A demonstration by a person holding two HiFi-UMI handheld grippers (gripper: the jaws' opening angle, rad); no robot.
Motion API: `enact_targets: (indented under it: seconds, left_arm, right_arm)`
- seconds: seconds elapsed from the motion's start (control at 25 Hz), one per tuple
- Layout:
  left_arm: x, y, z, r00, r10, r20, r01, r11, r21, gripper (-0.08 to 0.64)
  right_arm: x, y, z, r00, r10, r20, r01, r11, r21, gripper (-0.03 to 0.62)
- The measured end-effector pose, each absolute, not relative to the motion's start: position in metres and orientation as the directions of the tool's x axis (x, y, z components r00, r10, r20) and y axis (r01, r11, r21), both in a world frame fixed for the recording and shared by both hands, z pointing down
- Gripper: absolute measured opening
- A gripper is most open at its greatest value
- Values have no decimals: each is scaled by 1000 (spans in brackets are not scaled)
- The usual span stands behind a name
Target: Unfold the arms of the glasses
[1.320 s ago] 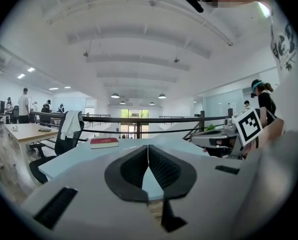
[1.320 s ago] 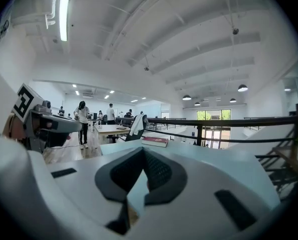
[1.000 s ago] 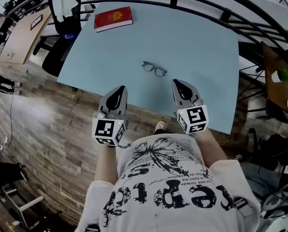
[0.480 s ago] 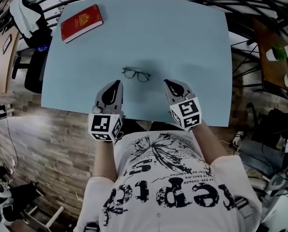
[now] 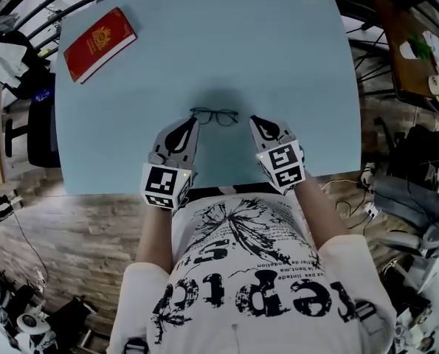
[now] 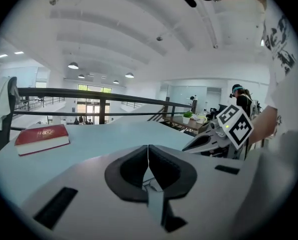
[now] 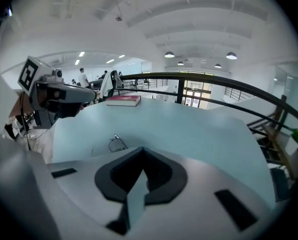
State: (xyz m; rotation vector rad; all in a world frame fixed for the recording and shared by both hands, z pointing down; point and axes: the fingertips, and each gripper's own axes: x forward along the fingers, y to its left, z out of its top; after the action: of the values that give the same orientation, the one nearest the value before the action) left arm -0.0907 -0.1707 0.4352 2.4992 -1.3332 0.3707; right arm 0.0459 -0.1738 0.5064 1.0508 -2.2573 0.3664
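Note:
Thin dark-framed glasses [image 5: 214, 116] lie folded on the pale blue table [image 5: 278, 65], near its front edge. My left gripper [image 5: 192, 122] has its tip just left of the frame, close to it. My right gripper [image 5: 254, 119] sits a short way to the right of the frame. Both have their jaws together and hold nothing. In the right gripper view the glasses [image 7: 116, 143] lie just left of the shut jaw tip [image 7: 142, 149], and the left gripper [image 7: 58, 96] shows beyond them. The left gripper view shows its shut tips [image 6: 148, 149] and the right gripper [image 6: 224, 134].
A red book [image 5: 99, 44] lies at the table's far left corner, also visible as the red book [image 6: 42, 138]. A dark railing [image 7: 204, 81] runs behind the table. To the right stands a wooden side table [image 5: 407, 57]; to the left, a chair [image 5: 27, 135].
Both grippers came forward and down over the table's front edge and now flank the glasses. The glasses and book have not shifted on the table.

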Motion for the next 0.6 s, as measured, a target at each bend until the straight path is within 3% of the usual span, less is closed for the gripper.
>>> enact_targets:
  seconds: [0.24, 0.4, 0.6]
  left_arm:
    - [-111, -182, 453, 582, -720, 378, -799, -592, 101, 20]
    - [-119, -187, 463, 584, -713, 388, -797, -594, 109, 19]
    - [-119, -190, 467, 595, -712, 372, -788, -607, 99, 20]
  right_arm:
    - [34, -182, 541, -412, -484, 772, -716, 696, 53, 11]
    - [29, -186, 563, -387, -360, 849, -645, 764, 29, 54]
    - [23, -188, 584, -352, -217, 911, -459, 888, 34, 68]
